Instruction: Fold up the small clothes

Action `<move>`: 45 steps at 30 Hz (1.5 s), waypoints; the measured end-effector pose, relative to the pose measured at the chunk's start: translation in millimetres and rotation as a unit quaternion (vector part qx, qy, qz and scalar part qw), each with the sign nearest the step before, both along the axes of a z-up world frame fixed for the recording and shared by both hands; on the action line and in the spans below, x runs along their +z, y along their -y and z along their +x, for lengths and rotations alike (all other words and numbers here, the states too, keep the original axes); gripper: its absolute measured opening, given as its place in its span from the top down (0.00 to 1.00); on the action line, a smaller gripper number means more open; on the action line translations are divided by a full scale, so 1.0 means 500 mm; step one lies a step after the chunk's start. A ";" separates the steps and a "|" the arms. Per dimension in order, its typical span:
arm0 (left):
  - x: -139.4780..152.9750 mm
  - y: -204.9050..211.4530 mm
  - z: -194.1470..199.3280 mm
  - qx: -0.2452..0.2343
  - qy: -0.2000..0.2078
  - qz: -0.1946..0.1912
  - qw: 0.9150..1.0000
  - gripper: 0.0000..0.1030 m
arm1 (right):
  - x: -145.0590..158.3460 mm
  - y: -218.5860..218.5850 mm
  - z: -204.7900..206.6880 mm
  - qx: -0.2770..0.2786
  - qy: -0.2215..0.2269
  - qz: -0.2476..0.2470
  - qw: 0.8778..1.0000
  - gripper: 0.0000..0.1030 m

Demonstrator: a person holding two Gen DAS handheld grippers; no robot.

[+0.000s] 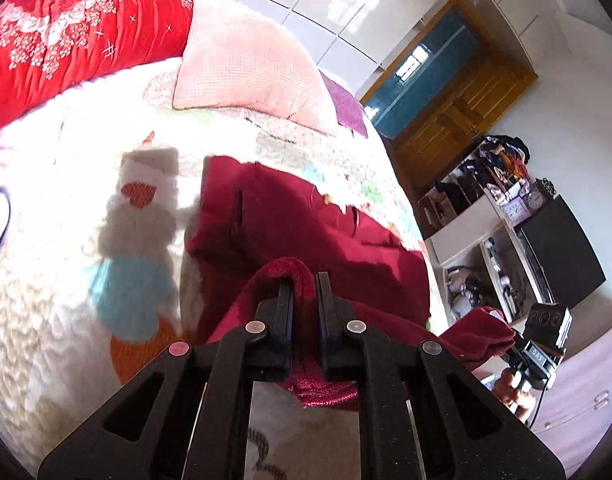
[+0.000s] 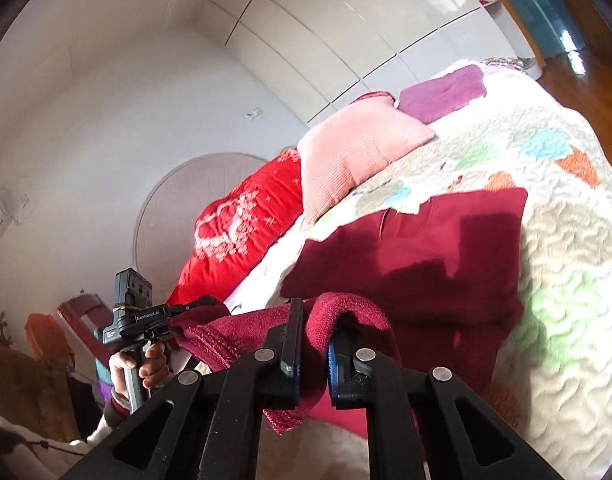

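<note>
A dark red garment [image 1: 306,220] lies on the patterned quilt [image 1: 65,240], its near edge lifted off the bed. My left gripper [image 1: 303,280] is shut on one corner of that edge, and the cloth bunches over its fingertips. The right gripper [image 1: 514,346] shows at the lower right of the left wrist view, holding the other corner. In the right wrist view my right gripper [image 2: 314,320] is shut on the garment [image 2: 426,248], with the hem hanging between its pads. There the left gripper [image 2: 181,314], held in a hand [image 2: 153,364], pinches the far corner.
A pink pillow [image 1: 241,68], a red duvet [image 1: 65,32] and a purple cloth [image 1: 348,108] lie at the head of the bed. Cluttered shelves [image 1: 486,220], a black box [image 1: 562,248] and a wooden door [image 1: 458,120] stand beyond the bed's right side.
</note>
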State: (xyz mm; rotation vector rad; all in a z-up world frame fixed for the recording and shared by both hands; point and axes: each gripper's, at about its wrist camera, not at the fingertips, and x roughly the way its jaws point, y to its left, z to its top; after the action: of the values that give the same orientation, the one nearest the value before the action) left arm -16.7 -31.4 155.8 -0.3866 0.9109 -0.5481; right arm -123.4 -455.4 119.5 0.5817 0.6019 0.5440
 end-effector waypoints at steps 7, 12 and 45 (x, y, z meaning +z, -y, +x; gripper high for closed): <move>-0.094 0.070 0.249 0.073 -0.064 0.002 0.995 0.89 | -0.060 0.076 0.219 -0.111 -0.070 -0.039 0.991 0.86; -0.092 0.087 0.280 0.033 -0.056 0.012 0.998 0.45 | -0.045 0.129 0.202 -0.157 -0.062 -0.025 0.985 0.52; -0.170 0.147 0.253 0.088 0.012 0.183 0.979 0.32 | -0.082 0.003 0.218 -0.113 -0.108 -0.179 0.971 0.60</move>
State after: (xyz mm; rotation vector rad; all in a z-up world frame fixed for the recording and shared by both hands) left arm 109.7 -104.9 70.9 -0.1238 0.9224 -0.2145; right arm -14.5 -457.0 78.4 0.3610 0.8080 0.1488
